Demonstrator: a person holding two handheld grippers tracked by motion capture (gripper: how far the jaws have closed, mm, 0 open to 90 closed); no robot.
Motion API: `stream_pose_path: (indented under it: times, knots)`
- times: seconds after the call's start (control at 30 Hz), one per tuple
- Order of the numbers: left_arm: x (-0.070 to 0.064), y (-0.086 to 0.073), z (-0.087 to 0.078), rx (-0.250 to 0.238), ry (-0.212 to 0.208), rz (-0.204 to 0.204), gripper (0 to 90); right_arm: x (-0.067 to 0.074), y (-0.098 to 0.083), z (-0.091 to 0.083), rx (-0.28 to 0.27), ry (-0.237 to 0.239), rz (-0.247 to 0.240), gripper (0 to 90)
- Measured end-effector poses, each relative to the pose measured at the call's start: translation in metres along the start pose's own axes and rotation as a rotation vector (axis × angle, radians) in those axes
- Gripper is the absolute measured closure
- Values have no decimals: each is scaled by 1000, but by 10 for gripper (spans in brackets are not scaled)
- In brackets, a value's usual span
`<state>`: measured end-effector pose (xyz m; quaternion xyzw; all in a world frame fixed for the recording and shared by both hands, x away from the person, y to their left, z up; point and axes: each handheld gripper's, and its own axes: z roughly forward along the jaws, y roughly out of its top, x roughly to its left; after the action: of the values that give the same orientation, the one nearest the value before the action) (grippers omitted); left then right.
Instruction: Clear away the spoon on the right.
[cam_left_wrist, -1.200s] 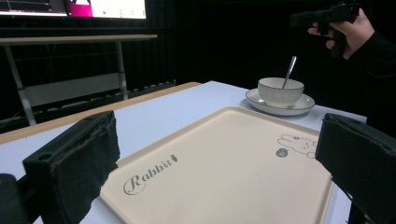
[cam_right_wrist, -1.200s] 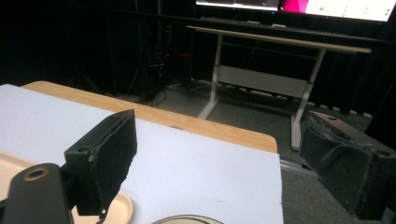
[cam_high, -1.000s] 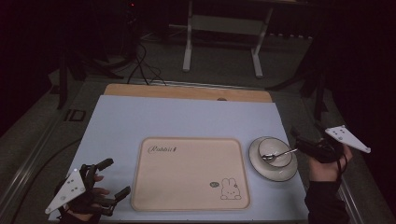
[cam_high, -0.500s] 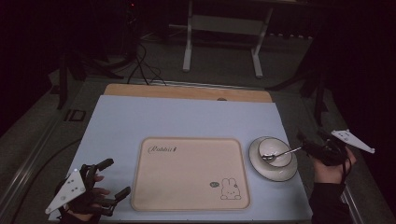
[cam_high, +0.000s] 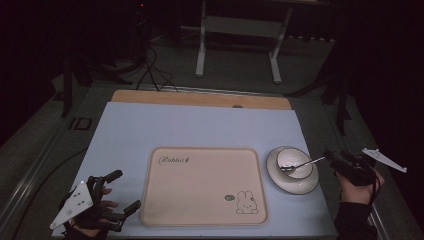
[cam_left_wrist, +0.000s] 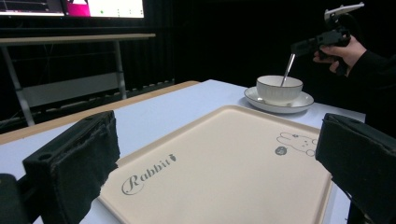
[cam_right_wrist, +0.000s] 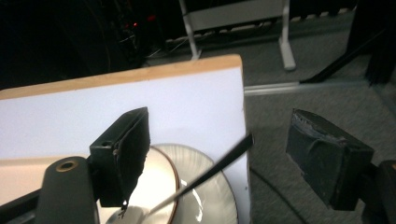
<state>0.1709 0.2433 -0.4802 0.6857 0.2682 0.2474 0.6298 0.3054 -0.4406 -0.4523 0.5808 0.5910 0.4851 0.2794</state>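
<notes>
Above the bowl (cam_high: 294, 163), right hand-held gripper (cam_high: 334, 159) jaws wide but closing, spoon handle (cam_right_wrist: 205, 175) between, untouched.

The high view looks forward and down over the whole table (cam_high: 200, 125). The left gripper view sits low, facing toward two o'clock. The right gripper view, probably nearest, faces eleven o'clock. All share the bowl (cam_high: 295, 166) (cam_left_wrist: 279, 88) (cam_right_wrist: 154, 186).

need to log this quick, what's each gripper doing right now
left gripper: open, holding nothing.
right gripper: open, jaws just been closing, spoon handle between them, not yet gripped.
</notes>
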Motion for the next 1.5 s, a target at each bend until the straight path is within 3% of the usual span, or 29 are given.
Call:
stream_pose_path:
  times: [0.3,0.37,0.67,0.83,1.0,1.17,1.5]
  knots:
    - [0,0,0,4,-2,2,0,-13,-11,13,42,74,89,430]
    - [0,0,1,4,-4,0,0,-15,-12,14,42,88,98,482]
    - [0,0,1,4,-7,0,0,-27,-12,19,26,197,228,699]
    - [0,-1,1,7,-5,0,0,-32,-12,18,15,231,258,816]
    - [-1,0,1,6,-4,0,0,-32,-10,15,6,274,263,881]
    - [0,0,0,5,-3,1,0,-27,-5,13,5,280,238,891]
    - [0,0,0,2,-2,3,0,-12,9,11,30,273,143,894]
